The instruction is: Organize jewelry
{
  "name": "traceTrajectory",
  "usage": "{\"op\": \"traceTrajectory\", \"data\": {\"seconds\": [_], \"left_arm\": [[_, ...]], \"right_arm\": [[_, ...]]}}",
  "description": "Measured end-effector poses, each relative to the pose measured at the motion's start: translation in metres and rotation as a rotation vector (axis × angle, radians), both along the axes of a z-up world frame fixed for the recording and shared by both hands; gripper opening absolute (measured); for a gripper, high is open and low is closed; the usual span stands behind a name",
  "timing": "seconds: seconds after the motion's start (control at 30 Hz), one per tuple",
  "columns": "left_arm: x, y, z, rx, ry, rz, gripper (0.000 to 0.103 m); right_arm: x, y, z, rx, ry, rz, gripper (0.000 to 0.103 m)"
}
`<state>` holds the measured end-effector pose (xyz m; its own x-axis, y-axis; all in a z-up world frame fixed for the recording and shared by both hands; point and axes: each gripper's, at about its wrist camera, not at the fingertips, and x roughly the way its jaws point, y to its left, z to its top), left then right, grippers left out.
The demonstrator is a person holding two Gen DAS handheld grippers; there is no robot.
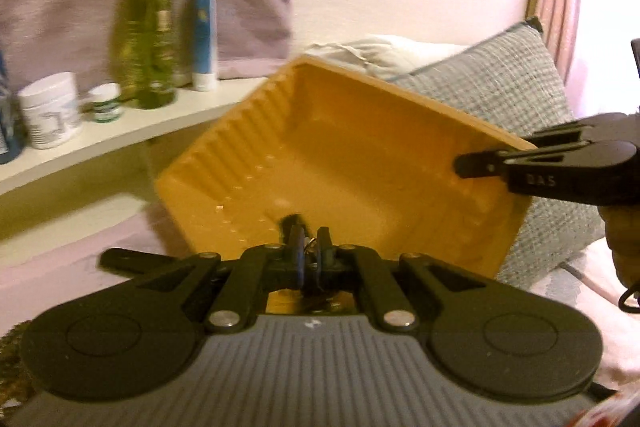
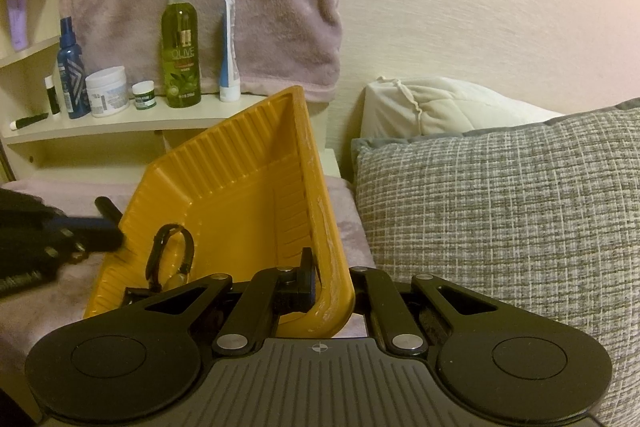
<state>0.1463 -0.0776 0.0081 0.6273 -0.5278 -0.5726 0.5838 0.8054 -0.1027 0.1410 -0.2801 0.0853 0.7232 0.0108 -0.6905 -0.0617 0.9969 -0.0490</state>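
Here, right gripper point(image 2: 320, 291) clenched on the rim of a yellow tray point(image 2: 240, 179), near one corner, with one finger inside the wall and the other outside. Tray tipped up steeply off a mauve bedspread point(image 2: 352, 227), its ribbed inside turned toward the left gripper point(image 1: 310, 247). Down in the tray's low corner, a bracelet point(image 2: 172, 251), a dark loop leaning against the ribbed wall by the near edge; beside it a small pale piece, too blurred to name. Left gripper clenched too, tips nearly together just above the tray's near edge, with something small and metallic between them, too blurred to identify. Seen from the right wrist, left gripper dark and smeared just beside the tray's left edge. Behind the tray, a shelf point(image 2: 120, 127) carrying a green bottle point(image 2: 181, 59), a blue tube point(image 2: 229, 55), a white jar point(image 2: 107, 91) and a smaller green-labelled jar point(image 2: 144, 95). Along the bed's right edge, a grey pillow point(image 2: 500, 219).
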Motion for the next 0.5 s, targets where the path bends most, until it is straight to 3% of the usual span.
{"op": "traceTrajectory", "data": {"seconds": [0.13, 0.17, 0.23, 0.5], "left_arm": [[-0.001, -0.016, -0.007, 0.012, 0.004, -0.003, 0.009], [-0.002, -0.018, -0.008, 0.021, 0.001, -0.001, 0.024], [-0.007, -0.017, -0.008, 0.028, -0.018, -0.001, 0.033], [-0.028, 0.026, -0.011, 0.077, -0.047, 0.124, 0.033]], "right_arm": [[0.0, 0.001, 0.001, -0.001, -0.001, 0.0, 0.006], [0.0, 0.001, 0.001, -0.001, -0.001, 0.0, 0.006], [0.0, 0.001, 0.001, 0.0, -0.001, 0.0, 0.006], [-0.001, 0.004, 0.002, 0.002, -0.001, -0.003, 0.006]]}}
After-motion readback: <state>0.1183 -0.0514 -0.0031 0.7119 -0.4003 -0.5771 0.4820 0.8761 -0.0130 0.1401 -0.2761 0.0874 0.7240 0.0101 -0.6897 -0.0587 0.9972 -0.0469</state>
